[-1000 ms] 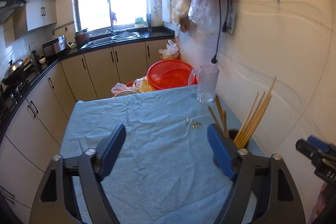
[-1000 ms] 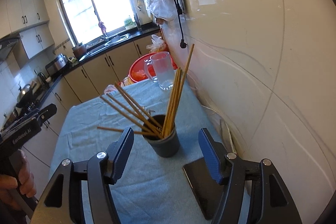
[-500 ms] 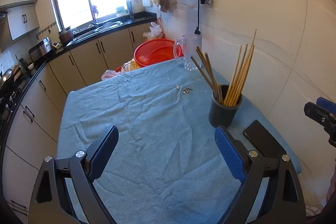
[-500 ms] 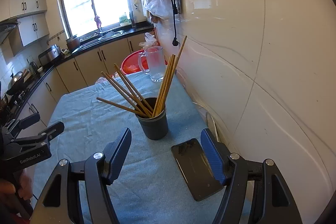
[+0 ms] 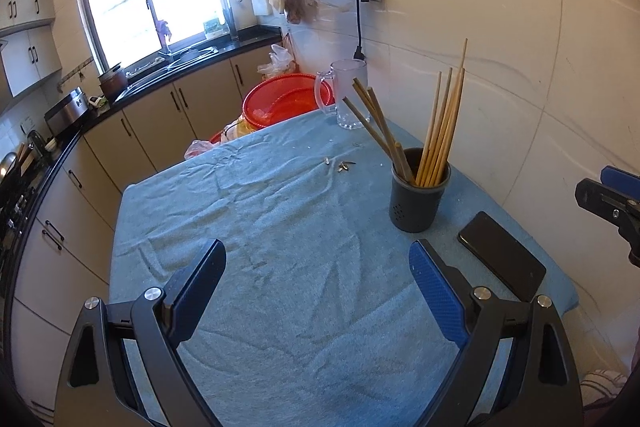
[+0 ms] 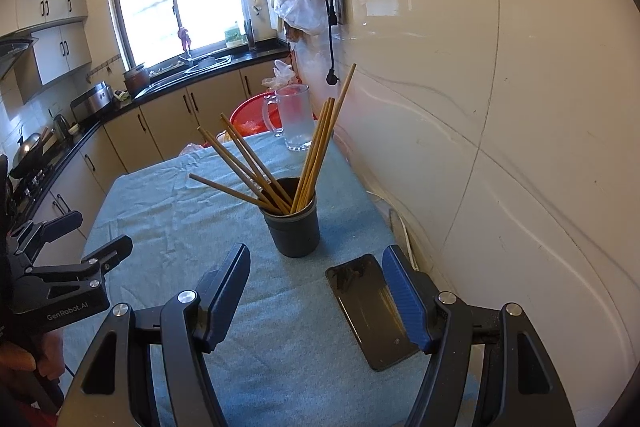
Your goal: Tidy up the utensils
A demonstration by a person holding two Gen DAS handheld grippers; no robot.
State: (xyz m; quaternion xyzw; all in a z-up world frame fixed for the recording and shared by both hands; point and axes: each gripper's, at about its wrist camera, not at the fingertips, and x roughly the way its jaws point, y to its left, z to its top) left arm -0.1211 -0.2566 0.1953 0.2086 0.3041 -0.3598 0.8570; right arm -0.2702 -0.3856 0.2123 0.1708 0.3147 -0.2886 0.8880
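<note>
A dark grey holder cup stands on the blue cloth-covered table near the right wall, with several wooden chopsticks standing in it. It also shows in the right wrist view, chopsticks fanned left and right. My left gripper is open and empty, held back over the near part of the table. My right gripper is open and empty, just short of the cup.
A black phone lies flat near the right table edge, also in the right wrist view. A glass mug stands at the far end. Small bits lie on the cloth. A red basin sits beyond the table. The tiled wall is close on the right.
Both grippers have pulled back from the cup, so more of the table and the phone now show. Both stay open and empty. The cup and chopsticks have not moved.
</note>
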